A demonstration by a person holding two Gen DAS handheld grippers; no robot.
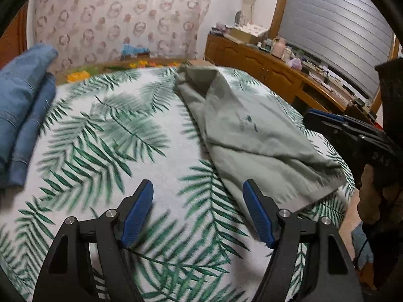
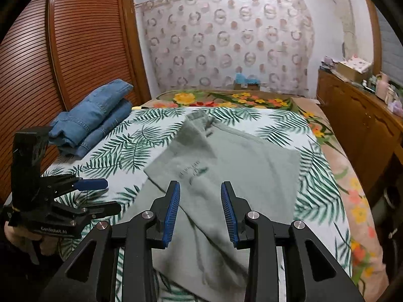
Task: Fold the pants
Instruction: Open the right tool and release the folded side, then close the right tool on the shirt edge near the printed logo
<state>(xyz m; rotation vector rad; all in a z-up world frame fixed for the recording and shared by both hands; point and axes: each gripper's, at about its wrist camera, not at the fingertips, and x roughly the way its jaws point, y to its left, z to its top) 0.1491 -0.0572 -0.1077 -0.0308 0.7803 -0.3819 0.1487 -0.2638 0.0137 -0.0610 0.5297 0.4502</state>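
1. Left gripper stood wide, blue pads well apart, nothing between them. It hung over bare leaf-print sheet, just beside the left margin of the pants.
2. Right gripper was also wide, though its gap looked narrower than the left's; nothing gripped. It hovered above the near half of the pants, pads to either side of a fold ridge; contact with the cloth could not be told.
3. Grey-green pants lay on the bed, on the sheet's right half. One end reached toward the far edge, where the cloth bunched into a raised hump; the other end ran to the near edge. A small dark print showed on the upper face. The surface was creased, with one flap lapped over on the left side.
4. Folded blue jeans sat in a stack at the far left corner of the sheet, well apart from the pants.
5. A floral blanket showed beyond the sheet's far edge and along its right edge.
6. From the right wrist view, the left gripper appeared at the sheet's near left edge, fingers spread, held in a hand.
7. From the left wrist view, the right gripper's black body entered at the right, past the pants' right margin.
8. Wooden cabinet ran along the bed's right side, its top cluttered with small items; slatted wardrobe doors stood at left.
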